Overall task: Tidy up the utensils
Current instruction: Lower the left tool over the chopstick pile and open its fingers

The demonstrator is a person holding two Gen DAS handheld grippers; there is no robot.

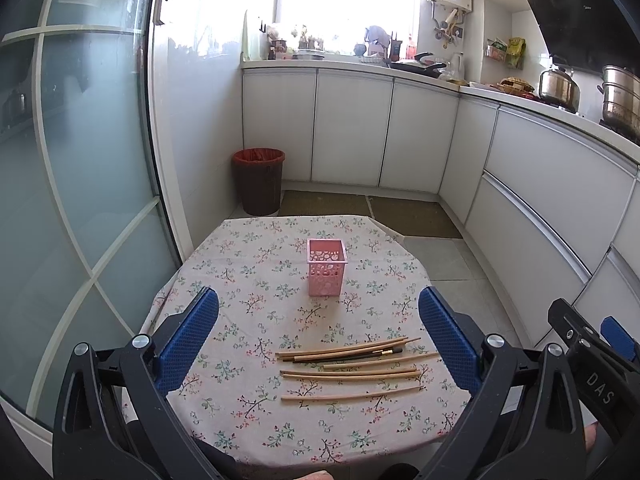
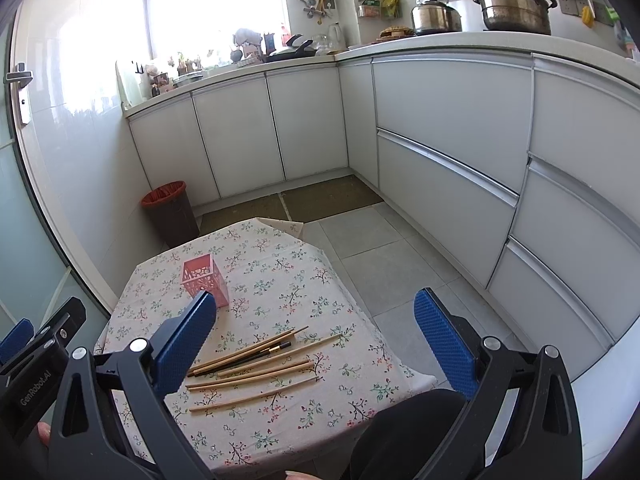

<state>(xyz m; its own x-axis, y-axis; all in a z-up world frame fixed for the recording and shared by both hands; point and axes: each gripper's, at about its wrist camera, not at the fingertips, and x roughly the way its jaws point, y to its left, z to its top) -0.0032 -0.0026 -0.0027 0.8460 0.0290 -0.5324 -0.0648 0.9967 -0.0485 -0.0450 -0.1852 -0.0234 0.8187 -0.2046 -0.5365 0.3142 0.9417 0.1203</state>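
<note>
1. Left of the holder (image 1: 326,266), the left gripper (image 1: 319,340) hangs above the near part of the tabletop (image 1: 240,264), its blue fingers (image 1: 188,340) spread wide and grasping nothing.

2. The holder, a pink perforated square cup, stands upright and empty near the middle of the flowered cloth. It looks like thin, light plastic, so a hard poke from a stick could probably tip or slide it.

3. Nearer than the holder and a little to its right lie the chopsticks (image 1: 352,364), loose on the cloth, roughly parallel to one another and running left to right. Most are pale wood; one dark stick (image 1: 352,354) with a light band near its end lies among the far ones, which touch or overlap. The nearest stick lies apart from the rest.

4. They should handle as light, stiff and thin, likely smooth enough to roll or pivot in a pinch. A hold near the middle, or slightly toward the thicker end, would keep each one balanced; the lone nearest stick seems the easiest first pick.

5. Right of the holder, the right gripper (image 2: 316,340) also hovers with its fingers (image 2: 444,340) released and empty, over the tabletop's right edge.

6. No stick is in the holder yet.
</note>
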